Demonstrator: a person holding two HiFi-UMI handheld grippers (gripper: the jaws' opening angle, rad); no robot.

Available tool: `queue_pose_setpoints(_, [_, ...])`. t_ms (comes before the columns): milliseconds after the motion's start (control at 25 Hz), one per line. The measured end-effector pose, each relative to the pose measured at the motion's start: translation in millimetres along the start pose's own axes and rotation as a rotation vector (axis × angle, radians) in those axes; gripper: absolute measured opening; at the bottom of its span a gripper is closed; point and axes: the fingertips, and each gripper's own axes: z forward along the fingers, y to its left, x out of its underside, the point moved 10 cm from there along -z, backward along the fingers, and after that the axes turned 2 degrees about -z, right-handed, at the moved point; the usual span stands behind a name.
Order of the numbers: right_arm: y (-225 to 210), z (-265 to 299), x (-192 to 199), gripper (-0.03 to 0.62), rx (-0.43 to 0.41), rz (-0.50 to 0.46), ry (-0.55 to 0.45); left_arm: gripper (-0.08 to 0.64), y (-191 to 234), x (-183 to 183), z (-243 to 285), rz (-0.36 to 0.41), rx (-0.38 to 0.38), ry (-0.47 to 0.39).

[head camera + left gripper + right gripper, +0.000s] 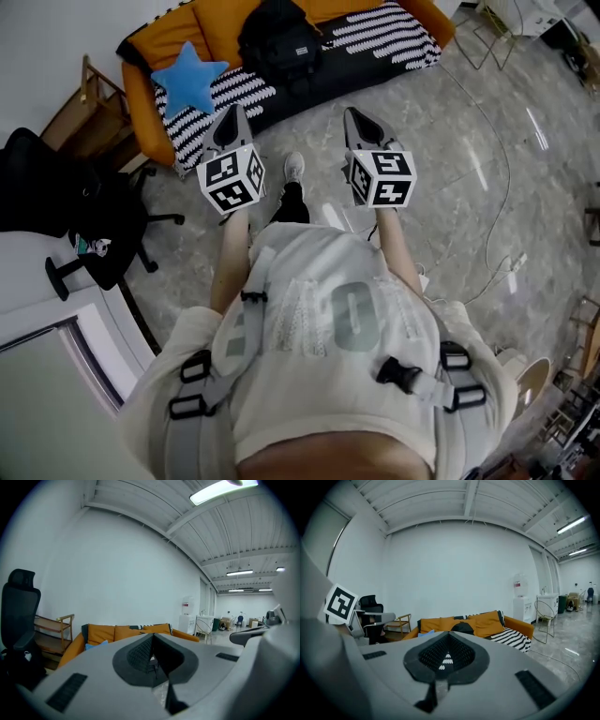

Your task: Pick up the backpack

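Orange sofa (pixel 223 23) ahead bears the backpack (pixel 278 42), while left gripper (pixel 232 112) and right gripper (pixel 354 116) have jaws closed, empty.

sofa (pixel 217 28): cut by top edge | backpack (pixel 462 627): only top shows over right gripper (pixel 449 637) | office chair (pixel 103 223): cut at left edge

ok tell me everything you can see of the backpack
The backpack is black, soft fabric by the look, bulky, with a front pocket. It sits on the orange sofa, on the black-and-white striped cover, leaning toward the back cushions, near the blue star cushion. Nothing else touches it.
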Motion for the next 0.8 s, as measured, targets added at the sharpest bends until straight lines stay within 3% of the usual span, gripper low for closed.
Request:
queue_pose_setpoints(320, [-35.7, 107.7, -40.7, 0.008, 0.011, -0.014, 0.029, 0.02, 26.7, -22.0, 109.7, -0.011, 0.042, 0.046])
queue_pose_setpoints(800, [-73.8, 289.5, -95.5, 0.008, -0.023, -0.007, 0.09, 0.021, 95.9, -50.6, 283.2, -0.054, 0.021, 0.074])
